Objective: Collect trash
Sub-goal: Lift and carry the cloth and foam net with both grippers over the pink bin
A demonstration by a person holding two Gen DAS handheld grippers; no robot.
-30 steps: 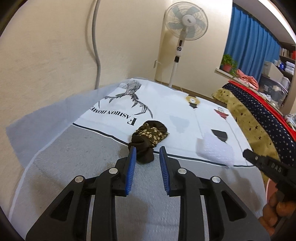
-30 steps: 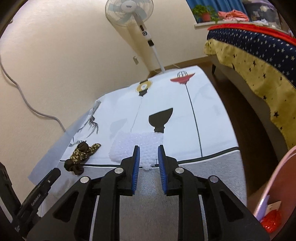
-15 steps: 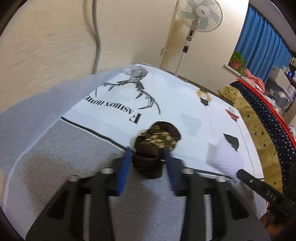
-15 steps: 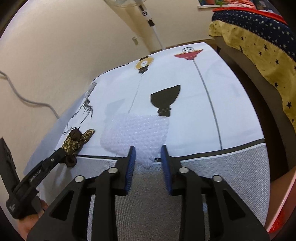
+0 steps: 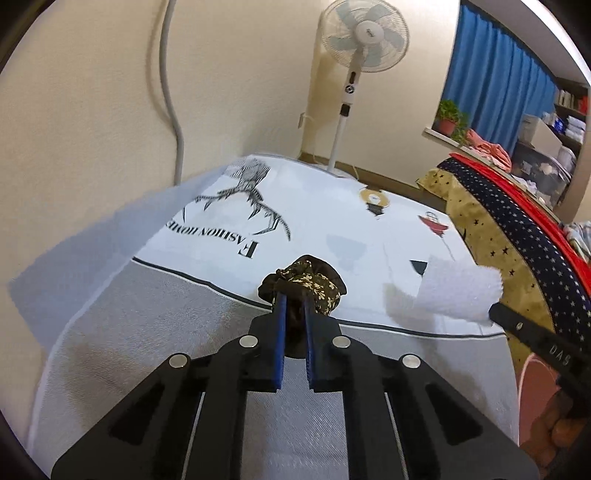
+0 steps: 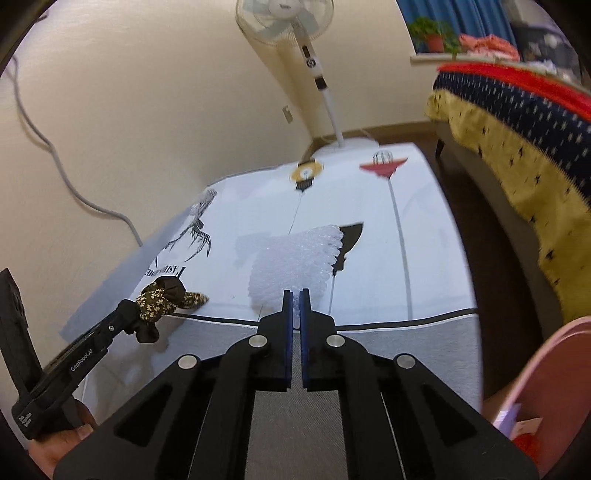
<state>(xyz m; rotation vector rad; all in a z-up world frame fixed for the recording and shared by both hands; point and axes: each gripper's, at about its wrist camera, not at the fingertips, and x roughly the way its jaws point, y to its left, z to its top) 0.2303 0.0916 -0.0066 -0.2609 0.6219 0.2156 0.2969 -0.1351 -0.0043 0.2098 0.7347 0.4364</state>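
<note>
Change: a second ago both sets of jaws stood apart over the cloth, short of their things; since then each has come forward onto its thing and narrowed, and both things now sit lifted off the cloth.
Left gripper (image 5: 293,314): lower centre of the left wrist view; the blue jaws are closing and already clench the dark lower part of the brown floral scrunchie (image 5: 308,282).
Brown floral scrunchie: centre of the left wrist view, above the jaw tips; at lower left of the right wrist view it hangs from the tip of the left gripper, clear of the cloth.
Right gripper (image 6: 295,301): lower centre of the right wrist view; jaws nearly together, pinching the near edge of the bubble wrap (image 6: 295,260).
Bubble wrap: centre of the right wrist view, rising from the jaw tips; at middle right of the left wrist view it stands raised above the cloth with its shadow beneath.
Printed cloth (image 5: 221,206): white, with a deer print and lamp drawings, grey band nearest the cameras, spread under both grippers.
Hand (image 6: 61,441): lower left of the right wrist view, gripping the left handle.
Pink bin (image 6: 535,373): lower right edge of the right wrist view, some scraps inside.
Standing fan (image 5: 364,35): top centre, against the cream wall.
Bed (image 6: 517,122): right side, star-patterned cover.
</note>
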